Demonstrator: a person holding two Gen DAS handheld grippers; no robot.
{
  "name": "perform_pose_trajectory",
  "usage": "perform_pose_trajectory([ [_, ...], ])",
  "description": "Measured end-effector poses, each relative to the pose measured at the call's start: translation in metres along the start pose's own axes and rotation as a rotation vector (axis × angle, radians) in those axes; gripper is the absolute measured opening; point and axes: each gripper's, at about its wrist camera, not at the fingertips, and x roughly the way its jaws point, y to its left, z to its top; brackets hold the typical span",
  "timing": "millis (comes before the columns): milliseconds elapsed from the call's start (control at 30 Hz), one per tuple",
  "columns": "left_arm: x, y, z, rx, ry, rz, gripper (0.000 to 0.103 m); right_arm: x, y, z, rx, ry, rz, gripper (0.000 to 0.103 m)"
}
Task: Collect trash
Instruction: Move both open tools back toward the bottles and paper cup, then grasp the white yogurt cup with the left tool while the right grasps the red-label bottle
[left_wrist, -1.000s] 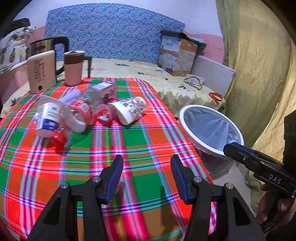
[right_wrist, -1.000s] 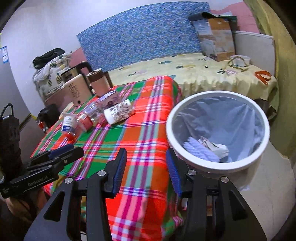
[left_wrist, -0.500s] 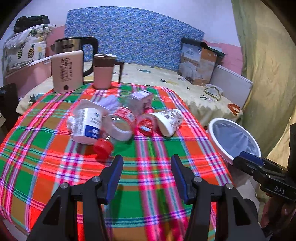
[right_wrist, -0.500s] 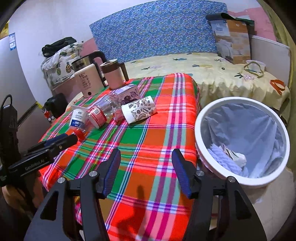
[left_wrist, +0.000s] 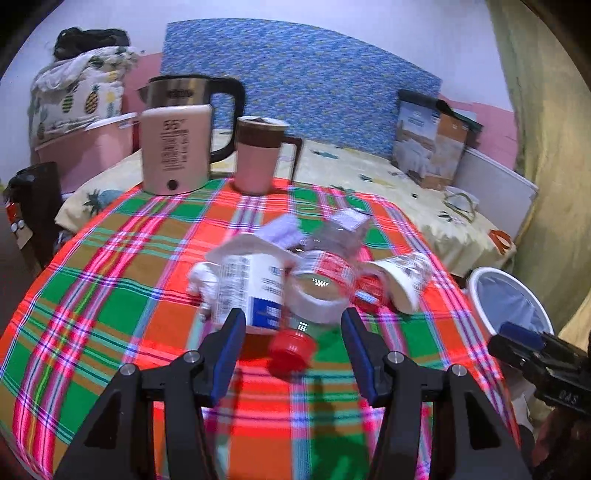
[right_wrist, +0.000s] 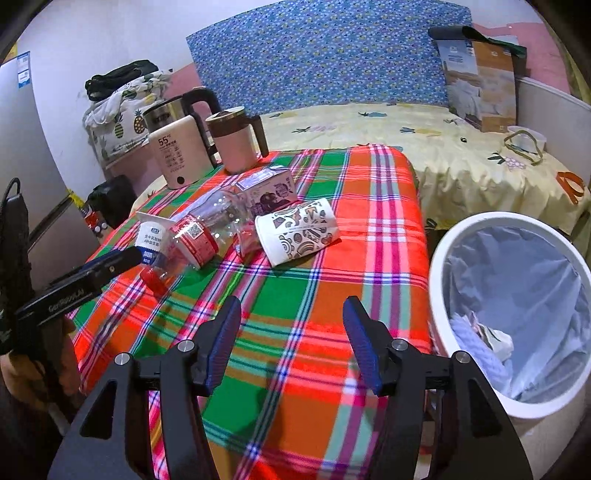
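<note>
A heap of trash lies on the plaid table: a clear plastic bottle with a red cap (left_wrist: 291, 347) (right_wrist: 153, 277), a white and blue carton (left_wrist: 251, 291) (right_wrist: 149, 238), a patterned paper cup (left_wrist: 402, 280) (right_wrist: 299, 230) on its side, and a purple box (right_wrist: 271, 190). My left gripper (left_wrist: 293, 354) is open, with the red cap between its fingertips and the carton just ahead. My right gripper (right_wrist: 291, 341) is open and empty over the table's near edge. The white bin (right_wrist: 443, 251) (left_wrist: 476, 280) stands to the right, with some trash inside.
A pink kettle (left_wrist: 175, 147) (right_wrist: 177, 147) and a pink mug (left_wrist: 258, 155) (right_wrist: 236, 140) stand at the table's far edge. A bed with a cardboard box (right_wrist: 480, 81) lies behind. A curtain (left_wrist: 546, 147) hangs at the right.
My left gripper has moved left and forward up to the trash heap, so the red cap now sits between its fingertips. My right gripper has swung left over the table, away from the bin.
</note>
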Motion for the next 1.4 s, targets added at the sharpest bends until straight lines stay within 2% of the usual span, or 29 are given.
perform_pose_trajectory([
  [167,0.016,0.017,0.003,-0.059,0.03,0.021,0.056,0.008,0.006,0.003,-0.002,0.012,0.013,0.059],
  [433,0.039,0.026,0.007,-0.124,0.073,0.001,0.056,0.014,0.009,0.003,-0.002,0.033,0.02,0.059],
  [567,0.046,0.029,0.006,-0.158,0.109,-0.051,0.055,0.013,0.01,0.003,0.002,0.033,0.02,0.059],
  [600,0.047,0.027,0.005,-0.156,0.118,-0.066,0.052,0.013,0.01,0.003,0.004,0.033,0.019,0.059],
  [700,0.047,0.019,0.0,-0.144,0.137,-0.119,0.052,0.014,0.011,0.003,0.009,0.032,0.02,0.059],
  [867,0.038,0.005,-0.009,-0.113,0.139,-0.167,0.052,0.014,0.014,0.005,0.014,0.032,0.023,0.059],
  [1100,0.018,0.017,-0.013,-0.109,0.102,-0.122,0.052,0.02,0.027,0.014,0.016,0.027,0.051,0.059],
  [1400,0.005,0.046,-0.017,-0.144,0.076,-0.076,0.052,0.051,0.057,0.04,0.013,0.006,0.069,0.059],
])
